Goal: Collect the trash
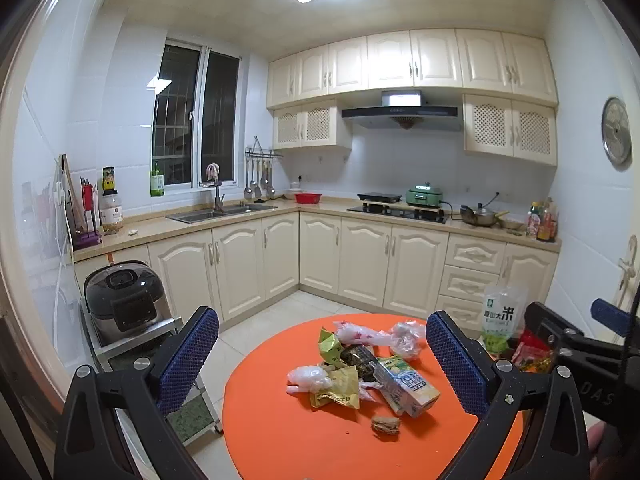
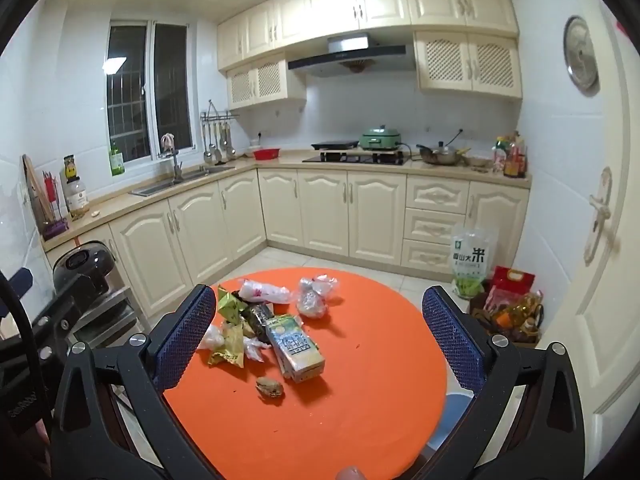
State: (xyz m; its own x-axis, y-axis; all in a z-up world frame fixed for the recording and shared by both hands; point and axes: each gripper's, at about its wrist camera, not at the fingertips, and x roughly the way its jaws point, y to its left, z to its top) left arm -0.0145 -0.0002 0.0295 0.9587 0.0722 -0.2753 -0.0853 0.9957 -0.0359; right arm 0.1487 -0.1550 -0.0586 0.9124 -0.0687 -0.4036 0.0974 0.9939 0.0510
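A heap of trash lies on a round orange table (image 1: 280,432) (image 2: 360,420). In it are a drink carton (image 1: 406,384) (image 2: 294,346), yellow-green wrappers (image 1: 336,388) (image 2: 228,350), crumpled clear plastic bags (image 1: 406,338) (image 2: 314,294) and a brown crumpled lump (image 1: 386,425) (image 2: 270,388) nearest me. My left gripper (image 1: 322,354) hovers open before the heap, blue pads wide apart, nothing between them. My right gripper (image 2: 316,328) is likewise open and empty above the table. In the left wrist view the right gripper's body shows at the right edge.
A rice cooker (image 1: 124,300) sits on a metal rack left of the table. A rice bag (image 2: 470,262) and packed goods (image 2: 512,308) stand on the floor at right, by a door. Something blue (image 2: 450,416) sits under the table's right edge. Kitchen cabinets line the back.
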